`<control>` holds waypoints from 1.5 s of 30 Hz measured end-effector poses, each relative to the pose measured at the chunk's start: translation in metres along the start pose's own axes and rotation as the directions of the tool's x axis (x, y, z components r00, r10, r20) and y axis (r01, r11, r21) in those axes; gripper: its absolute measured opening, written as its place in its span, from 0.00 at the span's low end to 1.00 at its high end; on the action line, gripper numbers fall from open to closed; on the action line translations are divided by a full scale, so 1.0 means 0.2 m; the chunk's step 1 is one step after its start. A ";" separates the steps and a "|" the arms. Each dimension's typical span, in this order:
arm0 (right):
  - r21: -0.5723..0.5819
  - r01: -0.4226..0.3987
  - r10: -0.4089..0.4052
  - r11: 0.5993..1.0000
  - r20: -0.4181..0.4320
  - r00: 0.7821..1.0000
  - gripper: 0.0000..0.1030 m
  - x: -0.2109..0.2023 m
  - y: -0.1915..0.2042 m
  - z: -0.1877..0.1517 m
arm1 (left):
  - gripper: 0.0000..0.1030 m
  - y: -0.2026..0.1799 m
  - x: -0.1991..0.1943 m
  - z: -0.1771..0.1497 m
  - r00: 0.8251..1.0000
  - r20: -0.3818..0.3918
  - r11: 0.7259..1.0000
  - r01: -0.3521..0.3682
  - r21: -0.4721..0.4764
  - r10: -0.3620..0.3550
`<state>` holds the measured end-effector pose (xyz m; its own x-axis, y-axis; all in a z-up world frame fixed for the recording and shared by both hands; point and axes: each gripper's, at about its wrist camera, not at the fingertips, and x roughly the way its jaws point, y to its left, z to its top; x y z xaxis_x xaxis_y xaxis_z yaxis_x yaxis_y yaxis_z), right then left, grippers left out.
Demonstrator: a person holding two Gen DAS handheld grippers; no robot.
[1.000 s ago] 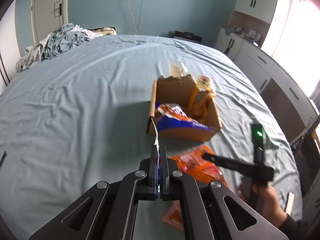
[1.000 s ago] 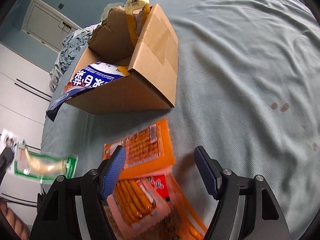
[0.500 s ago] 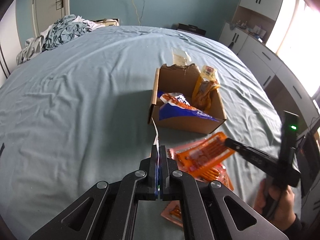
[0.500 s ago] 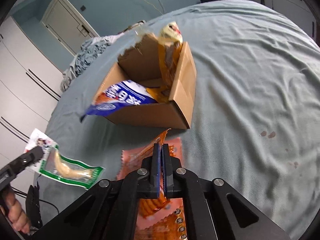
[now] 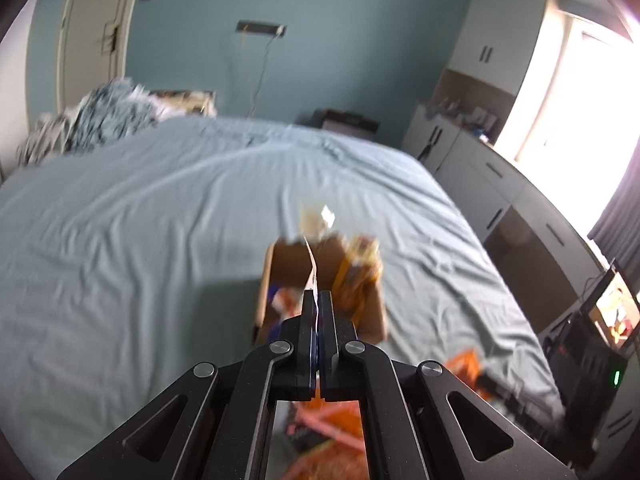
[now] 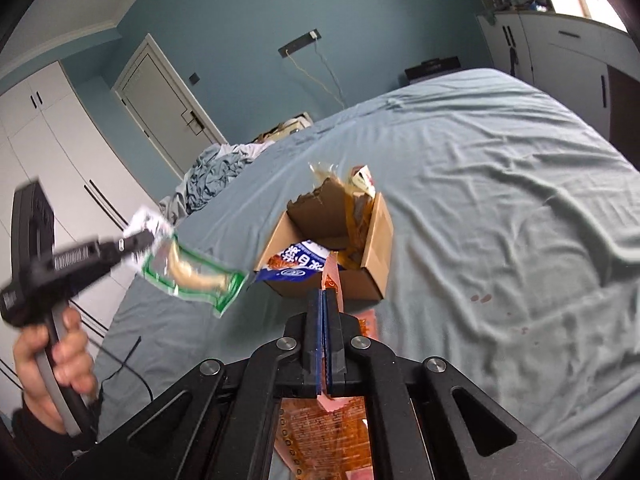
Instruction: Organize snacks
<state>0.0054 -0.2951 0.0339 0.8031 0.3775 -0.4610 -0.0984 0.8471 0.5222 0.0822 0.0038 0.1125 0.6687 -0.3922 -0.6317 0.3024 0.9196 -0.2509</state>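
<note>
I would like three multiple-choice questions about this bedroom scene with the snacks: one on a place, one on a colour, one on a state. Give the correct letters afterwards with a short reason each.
1. Where does the cardboard box stand?
A. on the bed sheet
B. on the floor
C. on the white cabinet

2. What colour borders the clear snack packet held by the left tongs?
A. purple
B. green
C. black

3. How are the right tongs?
A. wide open and empty
B. closed on nothing
C. closed on an orange snack packet

Answers:
1 A, the box rests on the blue-grey bed sheet.
2 B, the packet's edge shows green in the right wrist view.
3 C, the jaws meet on the packet's thin edge, and the rest hangs below.
</note>
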 end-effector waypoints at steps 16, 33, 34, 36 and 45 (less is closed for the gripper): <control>0.022 0.047 -0.046 0.999 -0.014 0.999 0.00 0.09 -0.03 0.01 | 0.76 -0.15 0.36 0.20 0.992 0.020 0.983 -0.129 0.129 0.128; -0.028 0.082 -0.083 0.996 -0.029 0.996 0.00 0.19 0.18 0.29 | 0.80 0.01 -0.02 -0.55 0.941 -0.273 0.972 -0.151 0.183 0.197; -0.037 0.085 -0.086 0.996 -0.026 0.996 0.00 0.20 0.22 0.34 | 0.80 0.02 -0.01 -0.56 0.939 -0.283 0.972 -0.148 0.182 0.196; -0.065 0.099 -0.100 0.993 -0.015 0.995 0.00 0.23 0.29 0.45 | 0.80 0.05 0.01 -0.58 0.935 -0.309 0.978 -0.126 0.168 0.174; -0.238 0.235 -0.243 0.943 -0.006 0.970 0.00 0.61 0.61 0.70 | 0.80 0.14 0.06 -0.58 0.929 -0.324 0.979 -0.133 0.156 0.178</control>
<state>0.1731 -0.1981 0.1418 0.7996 0.1626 -0.5781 -0.0440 0.9759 0.2136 0.0207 0.0279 0.0121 0.4552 -0.1932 -0.8692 0.3130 0.9486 -0.0469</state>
